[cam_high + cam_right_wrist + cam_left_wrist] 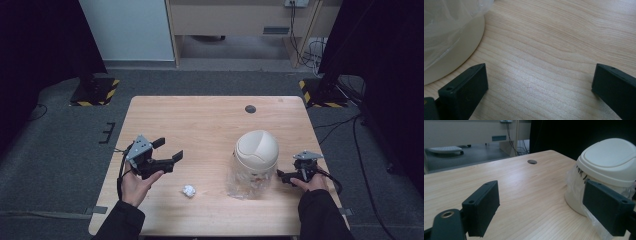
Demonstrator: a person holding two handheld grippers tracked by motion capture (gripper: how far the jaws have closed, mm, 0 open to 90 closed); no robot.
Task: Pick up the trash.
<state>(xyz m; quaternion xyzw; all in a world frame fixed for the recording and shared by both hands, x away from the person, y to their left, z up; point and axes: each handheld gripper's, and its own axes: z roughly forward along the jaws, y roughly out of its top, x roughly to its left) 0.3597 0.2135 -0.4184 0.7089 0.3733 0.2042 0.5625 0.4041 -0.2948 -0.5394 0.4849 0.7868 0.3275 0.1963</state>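
A small cream bin (256, 151) with a domed swing lid and a clear plastic liner stands on the right half of the wooden table (200, 125). A crumpled white paper ball (188, 190) lies in front, left of the bin. My left gripper (168, 149) is held above the table's left side, open and empty, pointing toward the bin (609, 162); the left gripper (541, 197) has wide-apart jaws. My right gripper (283, 176) rests low just right of the bin, open and empty. Between the right gripper (539, 82) jaws is bare wood, with the bin's base (451, 47) at the upper left.
A dark round cable hole (250, 109) sits near the table's far edge. Grey carpet surrounds the table, with stands on yellow-black bases (95, 90) at both far corners and cables (350, 130) on the floor at right.
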